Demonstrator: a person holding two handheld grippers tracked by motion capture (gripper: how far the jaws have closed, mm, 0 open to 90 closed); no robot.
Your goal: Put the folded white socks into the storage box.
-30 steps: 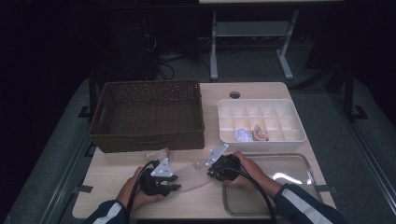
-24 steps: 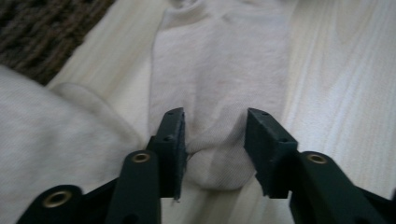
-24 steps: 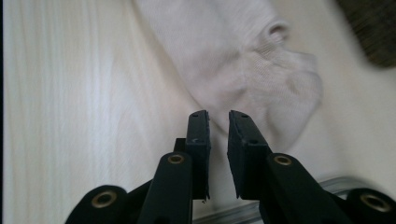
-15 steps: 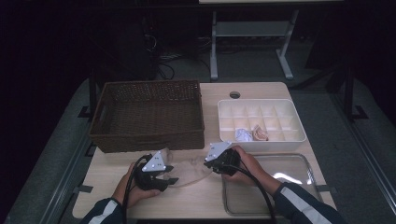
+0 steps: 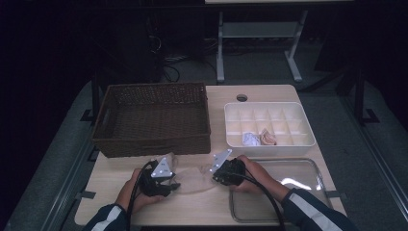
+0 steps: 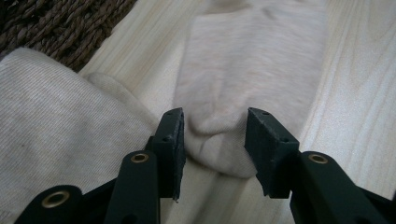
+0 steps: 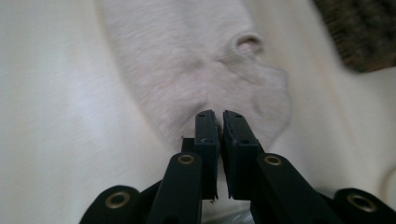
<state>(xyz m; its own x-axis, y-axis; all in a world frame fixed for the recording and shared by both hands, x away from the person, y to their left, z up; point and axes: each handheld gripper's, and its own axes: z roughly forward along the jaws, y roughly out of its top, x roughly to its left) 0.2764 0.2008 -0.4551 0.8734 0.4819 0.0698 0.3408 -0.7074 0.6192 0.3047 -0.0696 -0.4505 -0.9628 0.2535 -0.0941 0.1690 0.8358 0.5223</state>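
Note:
A pale beige sock point(image 5: 193, 179) lies flat on the wooden table between the two hands. My left gripper point(image 5: 175, 185) is at its left end. In the left gripper view the sock's rounded end point(image 6: 219, 140) fills the gap between the parted pads point(image 6: 173, 140) and is slightly creased. These jaws have just been closing around it, and I see no firm pinch. My right gripper point(image 5: 214, 175) is at the other end of the sock. Its jaws point(image 7: 219, 128) are nearly together, pinching the sock's edge point(image 7: 205, 70).
A second beige cloth point(image 6: 60, 126) lies beside the sock against the brown wicker basket point(image 5: 151, 144). A white compartment tray point(image 5: 308, 139) holds two rolled items point(image 5: 259, 138) at the back right. A metal tray point(image 5: 298, 192) sits under the right forearm.
Both hands have stayed almost where they were at the sock's two ends. The left gripper has shifted slightly to the left.

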